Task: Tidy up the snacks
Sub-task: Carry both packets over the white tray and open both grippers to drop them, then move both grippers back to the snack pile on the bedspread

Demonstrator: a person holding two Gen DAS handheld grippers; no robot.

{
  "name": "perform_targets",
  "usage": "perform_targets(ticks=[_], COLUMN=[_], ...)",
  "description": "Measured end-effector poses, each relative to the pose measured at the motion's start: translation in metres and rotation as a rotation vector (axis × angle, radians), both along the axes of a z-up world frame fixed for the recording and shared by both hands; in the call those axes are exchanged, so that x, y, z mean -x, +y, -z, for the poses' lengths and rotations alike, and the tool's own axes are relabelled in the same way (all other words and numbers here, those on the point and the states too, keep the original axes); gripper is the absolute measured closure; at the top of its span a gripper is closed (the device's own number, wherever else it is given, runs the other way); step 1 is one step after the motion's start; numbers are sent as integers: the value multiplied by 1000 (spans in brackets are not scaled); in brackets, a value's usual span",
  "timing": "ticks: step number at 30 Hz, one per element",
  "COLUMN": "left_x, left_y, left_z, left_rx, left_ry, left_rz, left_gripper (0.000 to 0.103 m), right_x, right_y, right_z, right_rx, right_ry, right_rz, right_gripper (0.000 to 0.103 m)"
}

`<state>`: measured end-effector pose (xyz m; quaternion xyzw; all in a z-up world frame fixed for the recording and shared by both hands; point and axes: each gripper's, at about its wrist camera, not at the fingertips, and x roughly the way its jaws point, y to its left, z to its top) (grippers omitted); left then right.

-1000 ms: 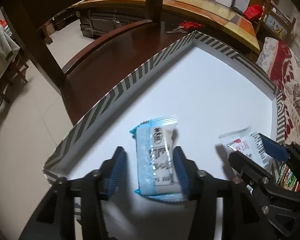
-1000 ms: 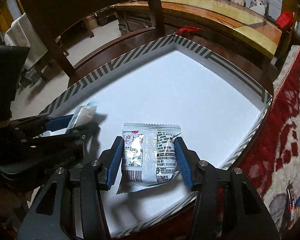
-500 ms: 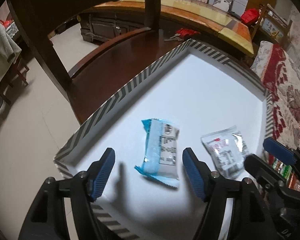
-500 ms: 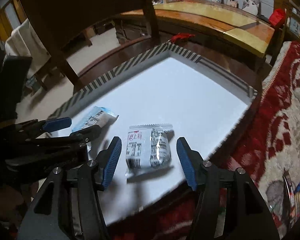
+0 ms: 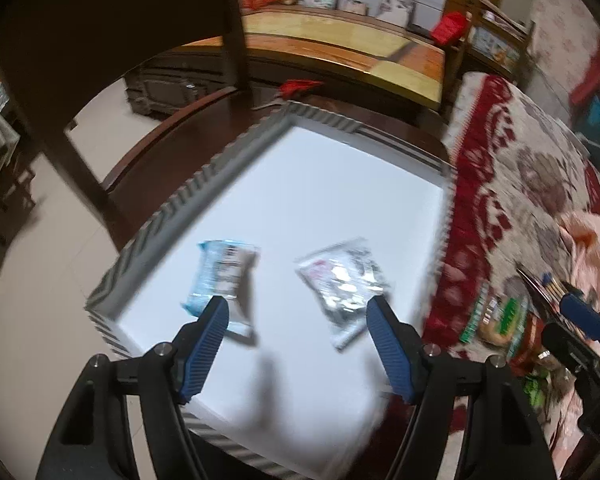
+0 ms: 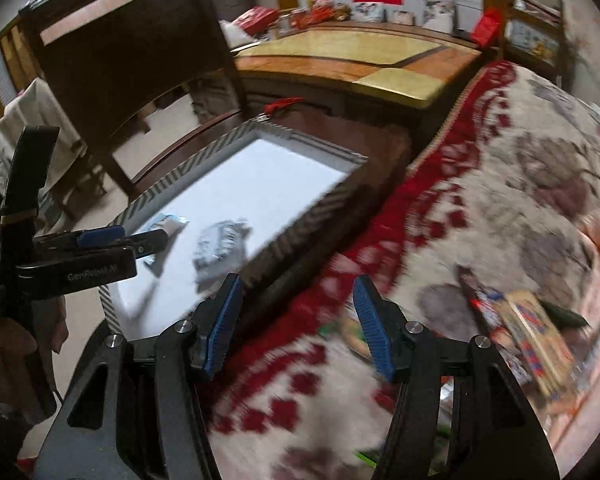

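A white tray with a striped rim (image 5: 204,172) sits on a dark wooden chair seat. A blue-and-white snack packet (image 5: 222,276) and a clear white snack packet (image 5: 344,276) lie side by side in its near part. My left gripper (image 5: 298,316) is open and empty, raised above the tray's near edge. My right gripper (image 6: 298,304) is open and empty, over the red floral cover (image 6: 500,184) right of the tray (image 6: 204,152). Both packets show in the right wrist view, the blue one (image 6: 166,224) and the clear one (image 6: 220,244).
More snack packs lie on the floral cover to the right (image 5: 500,320), (image 6: 532,328). The chair back (image 5: 112,40) rises behind the tray. A wooden table (image 5: 360,52) stands farther back. The left gripper shows at the left of the right wrist view (image 6: 112,240).
Both grippers let go of their packets, opened wide and pulled back and up. The right gripper swung right, off the tray and over the floral cover.
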<state>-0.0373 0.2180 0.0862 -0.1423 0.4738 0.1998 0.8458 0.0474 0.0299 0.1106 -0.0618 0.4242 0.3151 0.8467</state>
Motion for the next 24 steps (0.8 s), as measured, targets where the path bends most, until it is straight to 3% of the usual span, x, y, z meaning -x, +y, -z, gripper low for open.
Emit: perform_targets(ticks=[14,24], left_x=[-20,-35], left_y=[-73,-111], left_z=[2,14], left_rx=[-15,9], left_ry=[23,56], left_rz=[135,226], left_gripper=[28,27], right_x=[18,31], right_y=[-138,-185], right_z=[5,20], right_rx=[-22,-26], right_ry=[8,35], right_rz=[227,296], right_gripper=[46,45])
